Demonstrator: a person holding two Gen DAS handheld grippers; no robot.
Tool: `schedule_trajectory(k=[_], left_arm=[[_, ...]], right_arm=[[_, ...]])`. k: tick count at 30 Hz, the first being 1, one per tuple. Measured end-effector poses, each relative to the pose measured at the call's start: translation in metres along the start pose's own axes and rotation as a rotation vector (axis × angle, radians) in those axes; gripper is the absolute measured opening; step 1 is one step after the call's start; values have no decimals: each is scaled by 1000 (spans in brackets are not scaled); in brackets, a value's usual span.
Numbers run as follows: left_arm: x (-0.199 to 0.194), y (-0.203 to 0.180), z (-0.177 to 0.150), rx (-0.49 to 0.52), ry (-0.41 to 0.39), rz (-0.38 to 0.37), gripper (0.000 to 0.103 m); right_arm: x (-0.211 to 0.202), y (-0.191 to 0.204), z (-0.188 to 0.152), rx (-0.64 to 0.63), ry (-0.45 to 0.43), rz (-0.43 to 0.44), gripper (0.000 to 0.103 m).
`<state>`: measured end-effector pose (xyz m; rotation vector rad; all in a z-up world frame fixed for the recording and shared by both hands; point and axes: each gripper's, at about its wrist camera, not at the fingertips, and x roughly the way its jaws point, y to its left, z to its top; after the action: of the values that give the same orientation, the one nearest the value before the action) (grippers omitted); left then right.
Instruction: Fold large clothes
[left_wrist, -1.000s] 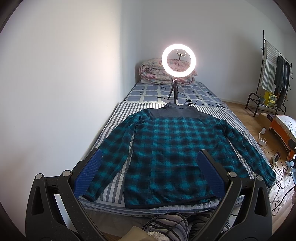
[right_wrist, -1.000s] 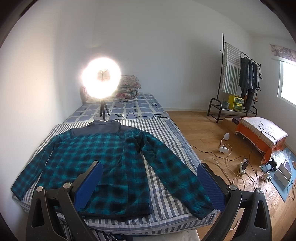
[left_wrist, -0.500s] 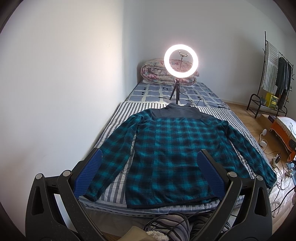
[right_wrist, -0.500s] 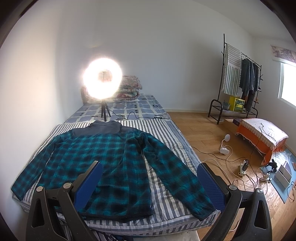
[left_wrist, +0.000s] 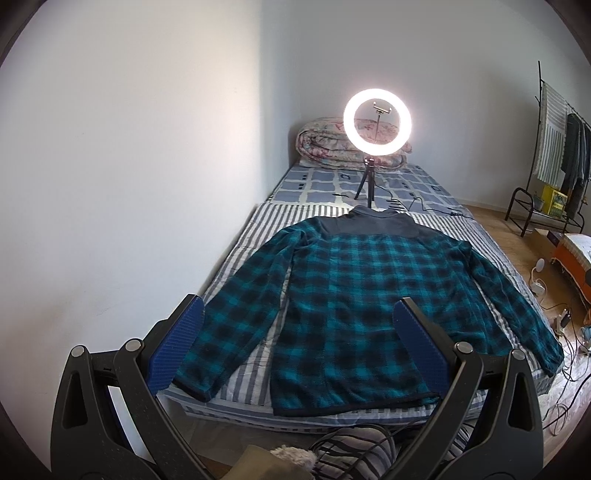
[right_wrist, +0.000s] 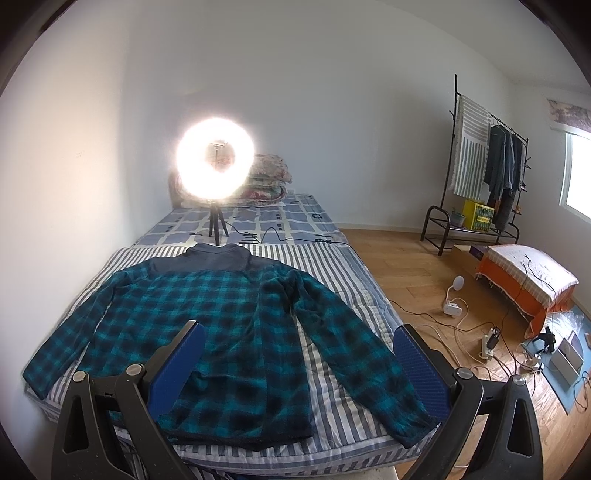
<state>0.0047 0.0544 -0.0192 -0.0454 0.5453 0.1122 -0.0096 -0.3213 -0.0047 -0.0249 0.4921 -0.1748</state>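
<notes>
Flat on the striped bed (left_wrist: 258, 376), a fuzzy teal-and-black plaid jacket (left_wrist: 369, 295) with a plain grey yoke lies back-up, sleeves splayed, while the left claw (left_wrist: 299, 347) and right claw (right_wrist: 299, 365) hover above its hem, ribbed blue pads spread wide and empty.

Both grippers (left_wrist: 299, 341) (right_wrist: 299, 363) slightly nearer jacket (left_wrist: 369, 295).

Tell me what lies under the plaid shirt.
The plaid shirt lies flat on a striped blanket covering the bed. Whatever sits directly beneath the shirt's body is hidden.
</notes>
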Motion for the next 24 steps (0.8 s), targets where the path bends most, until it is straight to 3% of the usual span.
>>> schedule_trajectory(k=[5,7,11,14,16,20,24], left_arm=[[-2,15,-4,6,5,0,103],[-8,23,-7,7,-13,20,103],[-19,43,-19,2,-26,22,103],[-25,60,-32,-1,-3,29,96],[-27,71,-42,-2,23,34,85],[-32,97,-64,-72,76,10,70],[-35,114,-85,-120,126,-22,52]], right_arm=[[-2,15,10,-14,-41,53,103],[-5,25,17,-21,-84,124,103],[-3,55,41,-45,-88,367,103],[6,85,60,-94,-64,466,97],[14,107,70,-113,-37,530,96],[39,164,82,-129,84,689,73],[62,227,73,-148,196,831,66]])
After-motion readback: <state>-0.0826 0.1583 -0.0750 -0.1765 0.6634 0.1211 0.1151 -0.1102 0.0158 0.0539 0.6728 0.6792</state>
